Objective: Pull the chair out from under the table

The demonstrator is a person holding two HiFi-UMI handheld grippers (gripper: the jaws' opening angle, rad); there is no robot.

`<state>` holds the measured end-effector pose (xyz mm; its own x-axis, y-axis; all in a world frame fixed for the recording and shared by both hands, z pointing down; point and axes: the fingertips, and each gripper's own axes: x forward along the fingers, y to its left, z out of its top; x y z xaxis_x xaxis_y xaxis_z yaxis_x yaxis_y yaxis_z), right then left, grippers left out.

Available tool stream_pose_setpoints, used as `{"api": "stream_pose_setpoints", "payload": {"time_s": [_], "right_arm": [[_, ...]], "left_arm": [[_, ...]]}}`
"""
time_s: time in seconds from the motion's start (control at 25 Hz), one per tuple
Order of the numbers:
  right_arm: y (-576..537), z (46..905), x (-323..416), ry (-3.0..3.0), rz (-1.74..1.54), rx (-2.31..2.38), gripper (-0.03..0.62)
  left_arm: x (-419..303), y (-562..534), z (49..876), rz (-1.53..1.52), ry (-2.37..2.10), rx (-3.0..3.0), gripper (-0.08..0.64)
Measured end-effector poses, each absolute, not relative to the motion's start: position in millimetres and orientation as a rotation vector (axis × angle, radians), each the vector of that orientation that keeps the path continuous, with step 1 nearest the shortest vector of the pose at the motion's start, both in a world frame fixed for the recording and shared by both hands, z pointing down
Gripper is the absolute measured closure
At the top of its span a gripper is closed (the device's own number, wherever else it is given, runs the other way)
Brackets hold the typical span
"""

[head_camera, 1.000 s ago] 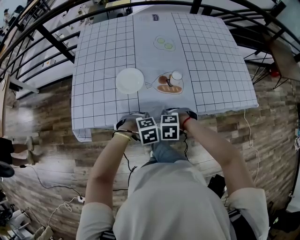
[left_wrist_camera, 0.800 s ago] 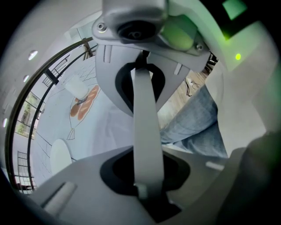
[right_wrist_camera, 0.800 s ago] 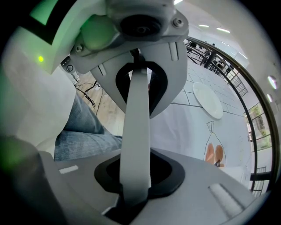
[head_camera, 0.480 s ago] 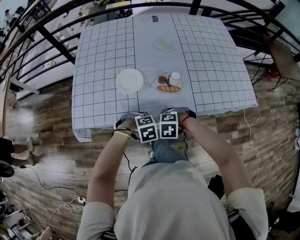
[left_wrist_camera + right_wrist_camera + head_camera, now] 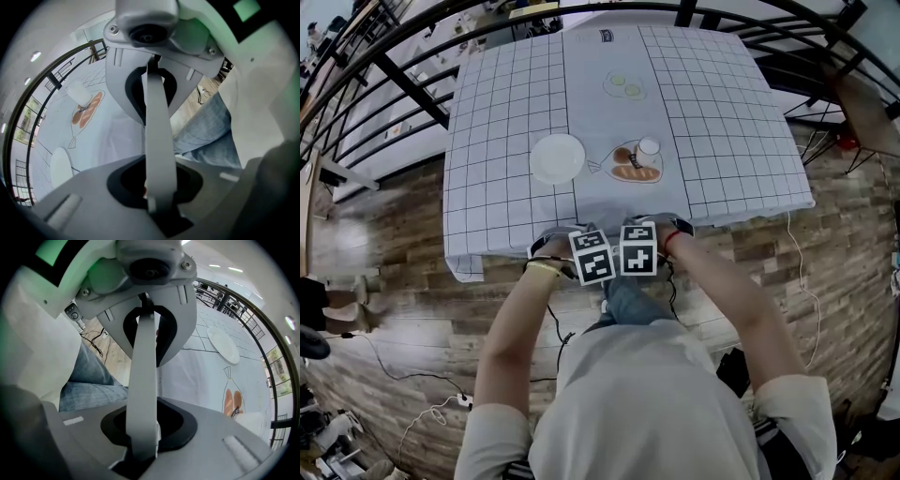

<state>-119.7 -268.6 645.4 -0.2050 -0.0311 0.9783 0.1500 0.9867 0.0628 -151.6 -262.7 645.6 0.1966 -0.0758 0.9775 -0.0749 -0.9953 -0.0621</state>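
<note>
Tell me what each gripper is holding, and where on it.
Both the left gripper and the right gripper clamp the chair, side by side on its backrest's top edge.

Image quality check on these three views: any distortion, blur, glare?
Head view: heavy fisheye, railing and tablecloth grid lines bow; light even, no glare. Left gripper view and right gripper view: dark round vignette, foreground soft, green cast up top, plate stretched.
</note>
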Motion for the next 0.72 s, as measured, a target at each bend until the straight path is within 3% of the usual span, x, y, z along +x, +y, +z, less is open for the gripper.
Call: {"api": "stream_pose_setpoints", "payload": {"time_s": [0.72], "right_arm": [[-237.1,644.5,-111.9,-1.775,-0.145,-0.080,0.520]], "left_arm": [[-144.2,-231.6,644.5,-1.975,0.142,-2.430,0.483]]}}
